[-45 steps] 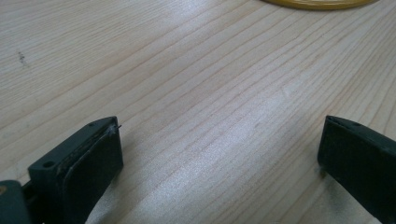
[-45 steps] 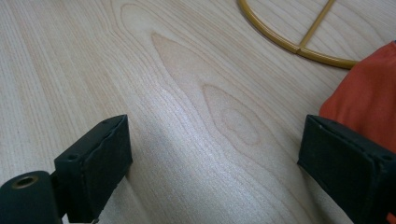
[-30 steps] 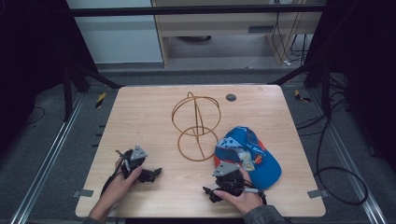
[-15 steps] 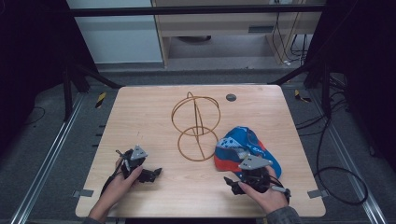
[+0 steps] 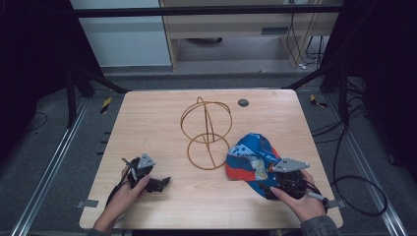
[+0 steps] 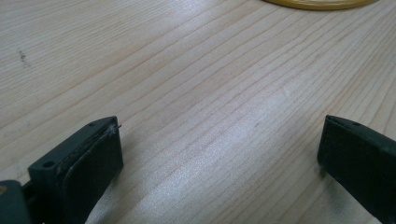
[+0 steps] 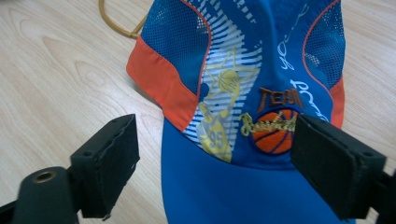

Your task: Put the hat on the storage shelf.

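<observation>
The cap [image 7: 252, 93] was blue with orange side bands, white stripes, yellow figures and an orange basketball. Beside the cap, a golden-brown wire frame [image 5: 206, 132] stood on the pale woodgrain table [image 5: 147, 113]; beyond it lay a dark, perhaps grey, disc [image 5: 243, 103].

Wire stand [image 5: 206, 133], cap [image 5: 253, 157], table [image 5: 157, 118]

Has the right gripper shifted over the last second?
Yes. The right gripper moved rightward along the near edge, away from the gold wire ring stand, now at the blue-and-orange cap's brim.
</observation>
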`<state>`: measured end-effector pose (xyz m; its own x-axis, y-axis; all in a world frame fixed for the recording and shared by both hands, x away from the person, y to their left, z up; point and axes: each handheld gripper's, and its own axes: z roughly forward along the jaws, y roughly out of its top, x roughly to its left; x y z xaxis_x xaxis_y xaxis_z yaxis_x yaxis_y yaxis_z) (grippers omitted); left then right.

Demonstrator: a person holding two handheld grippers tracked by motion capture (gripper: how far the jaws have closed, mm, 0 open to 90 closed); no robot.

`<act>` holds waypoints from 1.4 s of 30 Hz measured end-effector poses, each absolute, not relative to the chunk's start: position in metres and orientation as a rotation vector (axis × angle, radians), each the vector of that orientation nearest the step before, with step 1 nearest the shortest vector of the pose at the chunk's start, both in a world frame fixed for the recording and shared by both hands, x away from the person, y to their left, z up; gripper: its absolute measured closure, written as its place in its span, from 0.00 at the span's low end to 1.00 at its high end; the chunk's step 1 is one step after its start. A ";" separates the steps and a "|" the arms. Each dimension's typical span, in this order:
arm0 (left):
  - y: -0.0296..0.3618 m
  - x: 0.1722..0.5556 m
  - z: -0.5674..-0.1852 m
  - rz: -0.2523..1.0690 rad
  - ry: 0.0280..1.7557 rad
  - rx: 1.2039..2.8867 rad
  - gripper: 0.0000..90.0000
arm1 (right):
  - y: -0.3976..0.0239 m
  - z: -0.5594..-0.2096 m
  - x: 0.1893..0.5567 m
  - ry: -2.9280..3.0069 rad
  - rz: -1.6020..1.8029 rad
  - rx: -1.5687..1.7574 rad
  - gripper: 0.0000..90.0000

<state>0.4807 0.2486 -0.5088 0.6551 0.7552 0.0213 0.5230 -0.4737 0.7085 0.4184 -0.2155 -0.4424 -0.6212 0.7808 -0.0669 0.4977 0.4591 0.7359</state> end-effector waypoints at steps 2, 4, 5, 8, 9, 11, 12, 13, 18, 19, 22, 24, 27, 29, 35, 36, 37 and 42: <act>0.249 0.481 -0.509 0.437 0.986 2.185 0.00 | -0.219 -0.440 0.422 2.341 0.938 1.076 0.17; 0.249 0.481 -0.509 0.437 0.986 2.185 0.00 | -0.221 -0.437 0.425 2.355 0.878 1.087 0.18; 0.249 0.481 -0.509 0.437 0.986 2.185 0.00 | -0.221 -0.437 0.425 2.355 0.878 1.087 0.18; 0.249 0.481 -0.509 0.438 0.985 2.186 0.00 | -0.223 -0.429 0.433 2.393 0.817 1.087 0.20; 0.249 0.481 -0.509 0.438 0.985 2.186 0.00 | -0.223 -0.429 0.433 2.393 0.817 1.087 0.20; 0.249 0.481 -0.509 0.438 0.985 2.186 0.00 | -0.225 -0.423 0.439 2.425 0.782 1.103 0.19; 0.249 0.481 -0.509 0.438 0.986 2.186 0.00 | -0.225 -0.422 0.442 2.436 0.777 1.106 0.19; 0.249 0.481 -0.509 0.438 0.986 2.186 0.00 | -0.225 -0.420 0.444 2.449 0.757 1.109 0.20; 0.248 0.481 -0.509 0.437 0.988 2.182 0.00 | -0.224 -0.412 0.458 2.494 0.728 1.125 0.20; 0.248 0.481 -0.509 0.437 0.987 2.183 0.00 | -0.223 -0.410 0.460 2.508 0.722 1.126 0.20; 0.249 0.481 -0.509 0.437 0.987 2.184 0.00 | -0.221 -0.406 0.466 2.540 0.710 1.137 0.22; 0.249 0.481 -0.509 0.438 0.987 2.184 0.00 | -0.218 -0.404 0.470 2.559 0.704 1.138 0.23; 0.249 0.481 -0.509 0.437 0.986 2.184 0.00 | -0.214 -0.402 0.475 2.579 0.707 1.122 0.28; 0.248 0.481 -0.509 0.437 0.987 2.183 0.00 | -0.212 -0.401 0.478 2.581 0.722 1.116 0.31; 0.248 0.481 -0.509 0.437 0.987 2.183 0.00 | -0.205 -0.401 0.490 2.588 0.697 1.133 0.40; 0.248 0.481 -0.509 0.437 0.987 2.184 0.00 | -0.204 -0.402 0.493 2.587 0.697 1.140 0.41; 0.248 0.481 -0.509 0.437 0.987 2.183 0.00 | -0.203 -0.402 0.495 2.583 0.699 1.155 0.43; 0.248 0.481 -0.509 0.437 0.987 2.183 0.00 | -0.200 -0.407 0.504 2.599 0.700 1.190 0.52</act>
